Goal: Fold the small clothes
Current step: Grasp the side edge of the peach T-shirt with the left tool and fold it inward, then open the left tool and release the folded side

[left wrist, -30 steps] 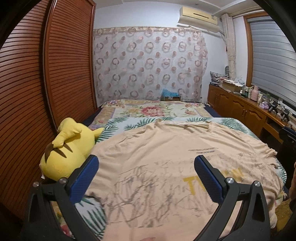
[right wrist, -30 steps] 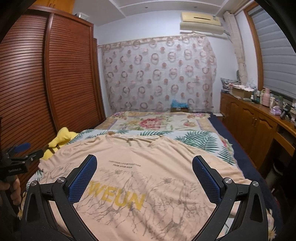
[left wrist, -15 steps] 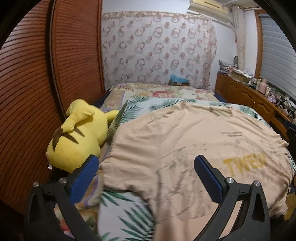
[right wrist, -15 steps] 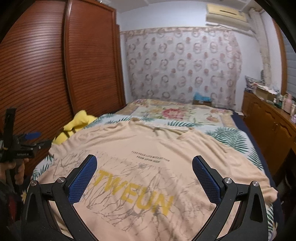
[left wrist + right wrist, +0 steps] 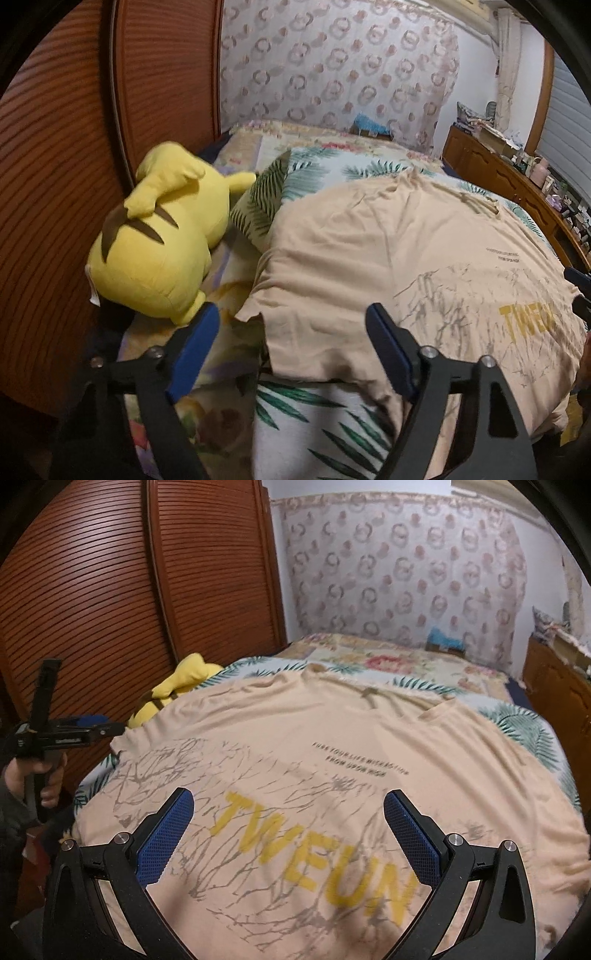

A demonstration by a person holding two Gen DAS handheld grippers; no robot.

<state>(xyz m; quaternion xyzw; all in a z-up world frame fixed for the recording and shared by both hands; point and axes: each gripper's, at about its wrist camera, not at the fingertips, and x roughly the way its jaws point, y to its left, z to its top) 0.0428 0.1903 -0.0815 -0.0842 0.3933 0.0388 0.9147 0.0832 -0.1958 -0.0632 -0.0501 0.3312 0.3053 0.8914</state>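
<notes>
A peach T-shirt [image 5: 388, 258] with yellow "TWEUN" lettering lies spread face up on the bed; it also fills the right wrist view [image 5: 332, 768]. My left gripper [image 5: 291, 325] is open and empty, hovering over the shirt's left sleeve and hem corner [image 5: 255, 314]. My right gripper [image 5: 288, 808] is open and empty, just above the shirt's lower front near the lettering. The left gripper also shows at the far left of the right wrist view [image 5: 88, 725], held in a hand.
A yellow plush toy [image 5: 159, 236] lies at the bed's left edge against the slatted wooden wardrobe [image 5: 74, 147]. The leaf-print bedspread [image 5: 317, 417] shows under the shirt. A wooden dresser with clutter [image 5: 517, 177] runs along the right wall.
My left gripper has swung left and down toward the shirt's left sleeve corner and the plush. My right gripper has moved lower and closer over the shirt's print.
</notes>
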